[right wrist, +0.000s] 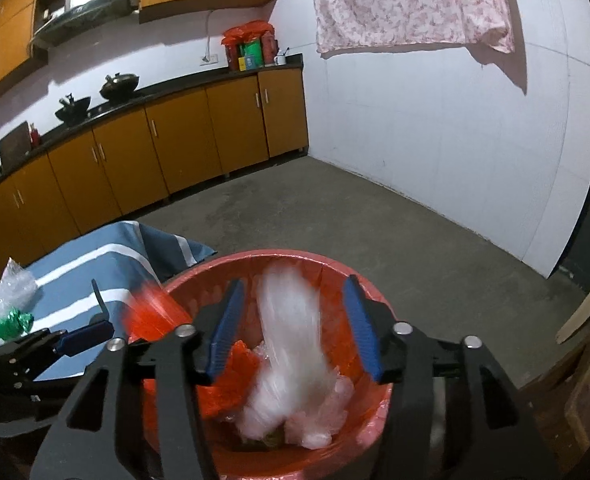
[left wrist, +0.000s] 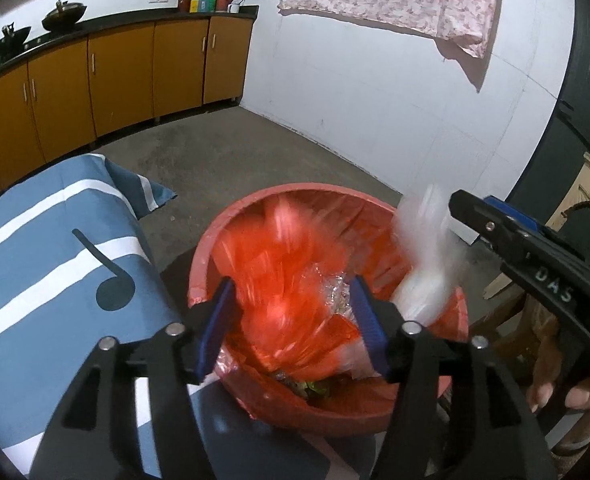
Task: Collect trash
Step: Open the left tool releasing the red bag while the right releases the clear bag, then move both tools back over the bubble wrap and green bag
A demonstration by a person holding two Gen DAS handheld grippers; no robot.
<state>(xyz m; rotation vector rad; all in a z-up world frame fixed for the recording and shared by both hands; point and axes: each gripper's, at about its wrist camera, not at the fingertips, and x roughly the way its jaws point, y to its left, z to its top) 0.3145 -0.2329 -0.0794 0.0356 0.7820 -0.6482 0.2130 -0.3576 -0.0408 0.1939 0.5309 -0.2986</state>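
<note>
Both grippers hung right over the red bin [left wrist: 255, 400], which makes sense, since that's the only spot where let-go trash lands inside the liner instead of on the floor. The left gripper [left wrist: 291, 324] had its blue fingers spread wide with a red plastic bag [left wrist: 287, 280] blurred in the gap between them; it didn't look pinched by either pad, so my read was that it was loose and dropping. Same story on the other side: the right gripper [right wrist: 291, 328] was wide open too, with a clear plastic bag [right wrist: 291, 344] smeared by motion between the fingers, touching neither as far as the right wrist view showed.

The trash itself looked thin, crinkly and light, the kind of stuff that flutters rather than falls straight. The bin already held crumpled wrappers and some greenish scraps at the bottom.

More was waiting, I'd guess: a clear crumpled bag [right wrist: 11, 292] and a green wrapper [right wrist: 11, 322] sat on the blue striped cloth [right wrist: 95, 256] just beside the bin.
</note>
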